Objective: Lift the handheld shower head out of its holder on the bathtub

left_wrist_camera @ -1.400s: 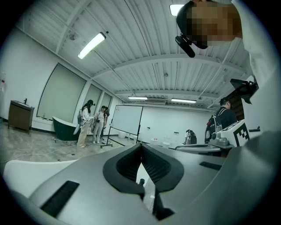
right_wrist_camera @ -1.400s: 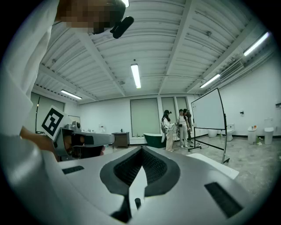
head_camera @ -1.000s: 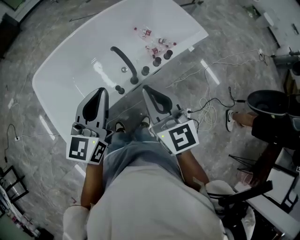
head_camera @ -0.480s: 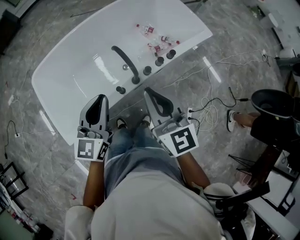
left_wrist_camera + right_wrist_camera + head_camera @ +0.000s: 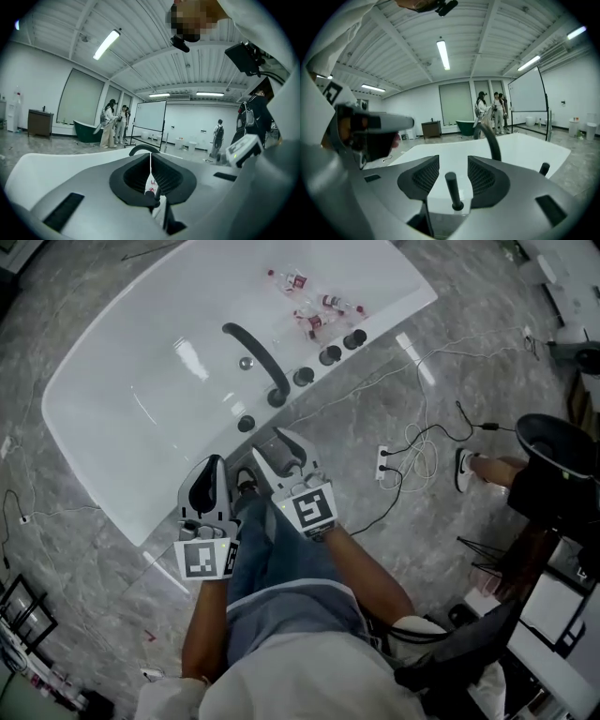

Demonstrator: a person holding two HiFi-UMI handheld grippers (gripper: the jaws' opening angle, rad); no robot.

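Tub contents: the white bathtub (image 5: 103,418) holds a small cluster of bottles (image 5: 314,313) with red labels, lying toward one end.
Shower head: the handheld shower head (image 5: 451,190) is a slim dark rod with a rounded top. It stands upright in its holder on the rim nearest you.
Rim fittings: a dark curved spout (image 5: 255,354) arches over the basin, and 3 round dark knobs (image 5: 330,355) line the rim beyond it.
Right gripper (image 5: 452,164): your ribbed jaws are opening. The shower head shows in the gap, and the pads are clear of it.
Left gripper (image 5: 150,161): your jaws are together with only a slit between them, gripping nothing.
Surfaces: the tub is glossy and smooth, and the floor (image 5: 450,399) is grey and marbled with loose cables (image 5: 412,451) on it.
Room: a hall with white walls and tube lights on the ceiling.
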